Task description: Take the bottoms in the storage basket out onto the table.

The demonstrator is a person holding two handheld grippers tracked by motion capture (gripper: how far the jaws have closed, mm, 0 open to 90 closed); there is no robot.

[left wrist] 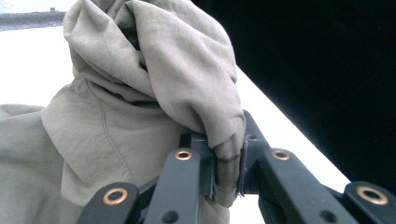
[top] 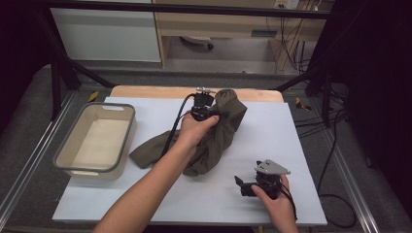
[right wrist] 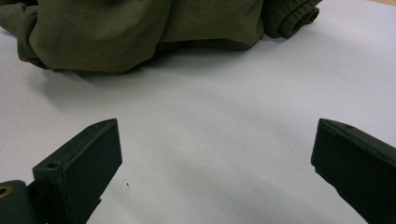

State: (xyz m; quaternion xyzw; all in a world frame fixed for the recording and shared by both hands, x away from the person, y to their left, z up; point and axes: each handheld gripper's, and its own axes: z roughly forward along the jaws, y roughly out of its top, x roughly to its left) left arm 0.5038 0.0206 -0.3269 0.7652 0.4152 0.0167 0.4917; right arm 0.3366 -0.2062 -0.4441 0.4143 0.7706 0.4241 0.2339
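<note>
High view: olive garment [top: 214, 138] is lifted at its far end by the left gripper [top: 210, 112], the rest draped on the white table [top: 272, 141]. Grey bin [top: 97, 138] sits at the left. Right gripper [top: 241, 185] is rested near the front edge, apart from the cloth.

Left gripper view: jaws are clamped on a fold of the garment [left wrist: 140, 93].

Right gripper view: jaws are spread wide, nothing between; the garment [right wrist: 140, 32] is seen beyond on the table [right wrist: 210, 140].
</note>
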